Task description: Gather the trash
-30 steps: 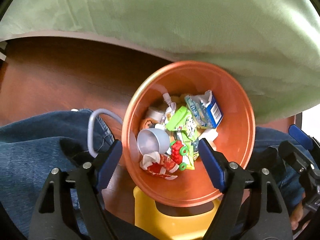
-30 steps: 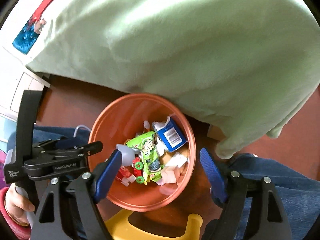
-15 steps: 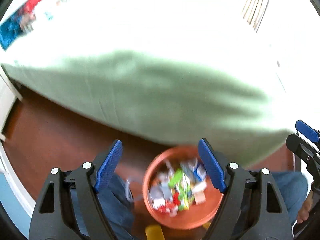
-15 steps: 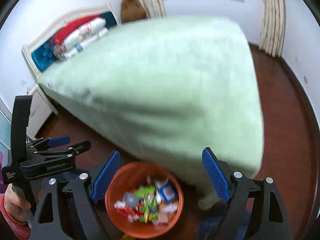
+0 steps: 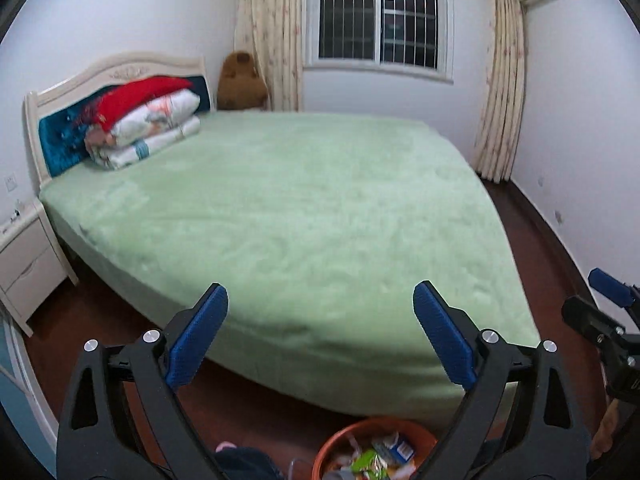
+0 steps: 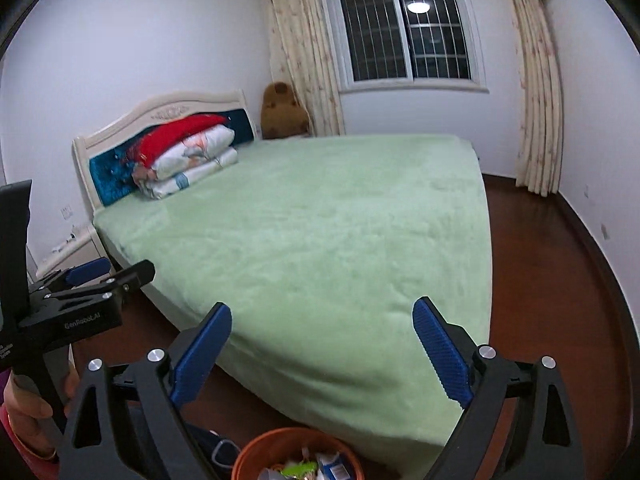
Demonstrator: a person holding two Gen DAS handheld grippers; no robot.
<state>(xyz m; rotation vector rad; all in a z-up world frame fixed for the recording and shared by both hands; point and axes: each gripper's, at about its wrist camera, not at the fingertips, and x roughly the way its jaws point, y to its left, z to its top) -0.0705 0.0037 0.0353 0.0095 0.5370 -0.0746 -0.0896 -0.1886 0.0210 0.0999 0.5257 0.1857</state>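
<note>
An orange bin [image 5: 340, 440] with several wrappers and cartons of trash [image 5: 372, 462] stands on the floor at the bottom edge of the left wrist view. It also shows in the right wrist view [image 6: 256, 454]. My left gripper [image 5: 320, 340] is open and empty, raised above the bin and facing the bed. My right gripper [image 6: 322, 354] is open and empty too, beside the left one [image 6: 80, 280]. I see no loose trash on the bed.
A wide bed with a green cover [image 5: 300, 208] fills the middle. Folded quilts and a red pillow [image 5: 140, 120] lie at the headboard. A white nightstand [image 5: 24, 264] stands left. A brown teddy bear [image 6: 282, 112], curtains and a window are behind. Dark wood floor [image 6: 552, 300] runs along the right.
Both grippers have tilted up from looking down into the orange bin to facing across the bed. The bin has dropped to the bottom edge of both views. Both stay open.
</note>
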